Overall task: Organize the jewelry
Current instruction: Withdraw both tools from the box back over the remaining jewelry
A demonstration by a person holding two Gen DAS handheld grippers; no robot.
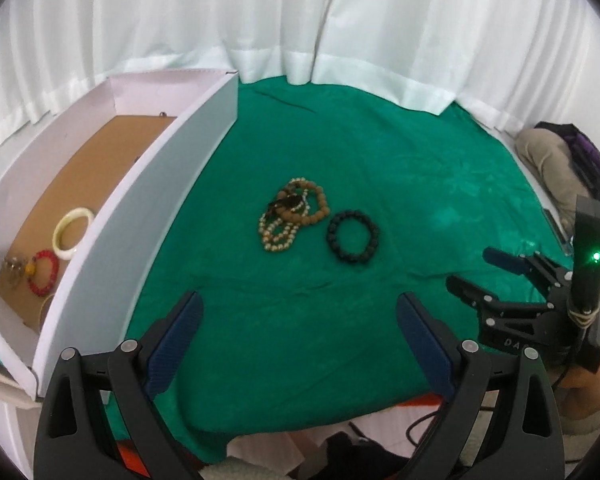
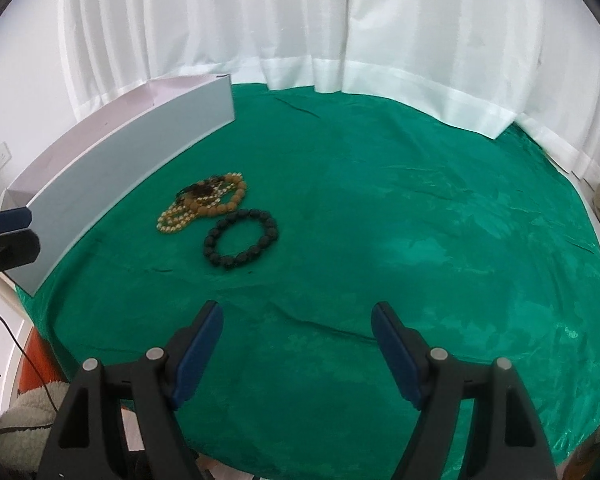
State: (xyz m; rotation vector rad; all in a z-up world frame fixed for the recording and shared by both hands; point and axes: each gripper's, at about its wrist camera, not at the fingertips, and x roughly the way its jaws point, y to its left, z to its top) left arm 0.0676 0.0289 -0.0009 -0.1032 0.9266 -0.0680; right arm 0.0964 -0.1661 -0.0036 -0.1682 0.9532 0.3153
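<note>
A black bead bracelet (image 1: 353, 237) lies on the green cloth beside a tangled pile of tan and cream bead strands (image 1: 292, 213); both also show in the right wrist view, the bracelet (image 2: 241, 237) and the pile (image 2: 202, 202). A white box (image 1: 148, 200) with a brown floor stands at the left and holds a cream bangle (image 1: 73, 232), a red bead bracelet (image 1: 44, 272) and a small metal piece (image 1: 14, 270). My left gripper (image 1: 298, 306) is open and empty near the table's front edge. My right gripper (image 2: 298, 316) is open and empty, also seen in the left wrist view (image 1: 470, 268).
White curtains (image 2: 300, 32) hang behind the table. The green cloth (image 2: 420, 240) covers the table top. A beige and purple bundle (image 1: 560, 168) lies at the far right. Cables and fleece (image 2: 16, 404) sit below the front edge.
</note>
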